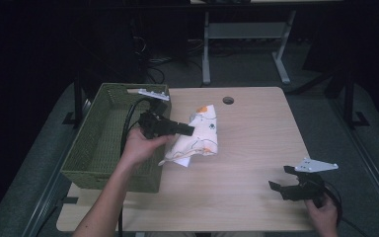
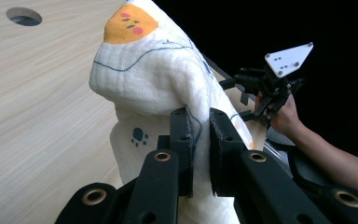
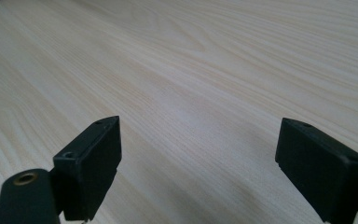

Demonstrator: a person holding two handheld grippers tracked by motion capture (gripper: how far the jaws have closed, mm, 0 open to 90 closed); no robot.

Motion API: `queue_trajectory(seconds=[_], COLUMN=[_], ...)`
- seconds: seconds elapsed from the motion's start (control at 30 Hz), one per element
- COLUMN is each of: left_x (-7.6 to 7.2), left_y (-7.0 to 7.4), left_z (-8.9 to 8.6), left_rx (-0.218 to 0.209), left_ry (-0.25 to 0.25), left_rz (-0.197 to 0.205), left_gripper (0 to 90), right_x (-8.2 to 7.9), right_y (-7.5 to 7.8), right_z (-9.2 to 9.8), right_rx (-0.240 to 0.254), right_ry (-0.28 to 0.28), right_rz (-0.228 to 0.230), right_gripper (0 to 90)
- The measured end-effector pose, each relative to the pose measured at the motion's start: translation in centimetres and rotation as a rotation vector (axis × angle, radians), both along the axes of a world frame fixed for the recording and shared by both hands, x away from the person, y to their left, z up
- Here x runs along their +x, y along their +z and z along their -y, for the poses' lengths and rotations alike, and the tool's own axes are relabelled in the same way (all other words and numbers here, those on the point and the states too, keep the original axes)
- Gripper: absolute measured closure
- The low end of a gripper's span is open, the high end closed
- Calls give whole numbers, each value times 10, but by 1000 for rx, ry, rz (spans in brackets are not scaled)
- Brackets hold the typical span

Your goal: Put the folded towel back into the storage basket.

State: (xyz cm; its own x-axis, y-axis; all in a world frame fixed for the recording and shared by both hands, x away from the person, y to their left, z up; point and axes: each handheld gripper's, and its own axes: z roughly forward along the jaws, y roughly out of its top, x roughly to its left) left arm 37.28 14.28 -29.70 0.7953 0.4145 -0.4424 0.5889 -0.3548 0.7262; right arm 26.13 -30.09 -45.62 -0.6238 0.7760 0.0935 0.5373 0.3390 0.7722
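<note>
A white cloth (image 1: pixel 198 136) with orange patches, blue lines and paw prints hangs bunched over the middle of the wooden table (image 1: pixel 256 148). My left gripper (image 1: pixel 190 130) is shut on a fold of it. In the left gripper view the cloth (image 2: pixel 154 79) rises between the two black jaws, and my left gripper (image 2: pixel 199 122) pinches its edge. My right gripper (image 1: pixel 280 177) rests near the table's front right corner, held by a hand, with its jaws wide apart. In the right gripper view my right gripper (image 3: pixel 200 149) has only bare wood between its fingers.
A green woven basket (image 1: pixel 94 163) stands along the table's left side, just behind my left hand. A round cable hole (image 1: pixel 228 100) lies near the far edge. Desk legs and cables stand on the dark floor beyond the table.
</note>
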Motion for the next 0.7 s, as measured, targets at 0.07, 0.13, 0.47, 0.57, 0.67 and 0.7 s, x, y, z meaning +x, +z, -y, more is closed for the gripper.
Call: queue_trajectory(seconds=[0.07, 0.13, 0.47, 0.57, 0.67, 0.7], left_x=[0, 0, 0, 1, 2, 2], left_y=[0, 1, 3, 3, 3, 3], left_z=[-3, -7, -27, -33, -38, -40], left_rx=[1, -7, -14, -14, -16, -19], left_ry=[1, 5, 15, 23, 25, 29], left_rz=[0, -4, -10, -8, -12, -12], left_gripper=[824, 824, 824, 823, 823, 824], right_x=[0, 0, 0, 0, 0, 0], right_y=[0, 0, 0, 0, 0, 0], right_z=[0, 0, 0, 0, 0, 0], right_rx=[-2, -2, -5, -6, -7, -8], right_ry=[1, 0, -1, -2, -2, -2], right_rz=[0, 1, 1, 2, -1, -1], right_gripper=[139, 139, 139, 139, 139, 139])
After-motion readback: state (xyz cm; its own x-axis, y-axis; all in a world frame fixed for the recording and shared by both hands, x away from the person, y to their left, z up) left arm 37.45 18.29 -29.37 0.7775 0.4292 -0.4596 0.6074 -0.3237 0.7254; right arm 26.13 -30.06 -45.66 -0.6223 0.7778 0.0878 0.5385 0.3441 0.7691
